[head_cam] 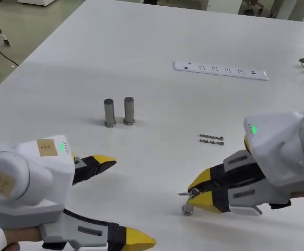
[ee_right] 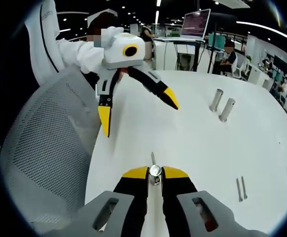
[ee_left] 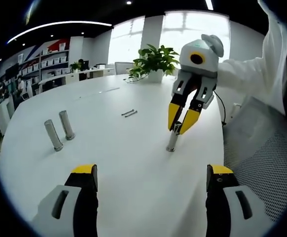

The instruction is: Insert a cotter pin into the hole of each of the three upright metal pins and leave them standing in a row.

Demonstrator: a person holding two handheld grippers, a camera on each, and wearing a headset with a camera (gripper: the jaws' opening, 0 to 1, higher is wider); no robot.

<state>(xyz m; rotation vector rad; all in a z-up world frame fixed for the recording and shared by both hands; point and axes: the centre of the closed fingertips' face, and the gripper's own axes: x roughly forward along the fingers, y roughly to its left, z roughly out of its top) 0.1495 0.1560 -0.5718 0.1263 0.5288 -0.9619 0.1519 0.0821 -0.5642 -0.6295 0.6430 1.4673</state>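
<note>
Two upright metal pins [head_cam: 109,112] [head_cam: 129,110] stand side by side mid-table; they are also in the left gripper view [ee_left: 53,135] [ee_left: 66,124]. A third metal pin [head_cam: 187,209] [ee_left: 172,140] stands near the front right. My right gripper [head_cam: 196,193] [ee_right: 155,173] is shut on its top, and a thin cotter pin [head_cam: 184,194] [ee_right: 152,158] pokes out past the jaws. Two loose cotter pins [head_cam: 211,139] [ee_right: 241,187] lie parallel on the table. My left gripper [head_cam: 123,201] [ee_left: 152,173] is wide open with nothing in it, left of the third pin.
A white power strip [head_cam: 220,70] lies at the back right. A potted plant [ee_left: 153,61] stands at the table's far edge. A grey mesh chair [ee_right: 50,148] is beside the table's near edge.
</note>
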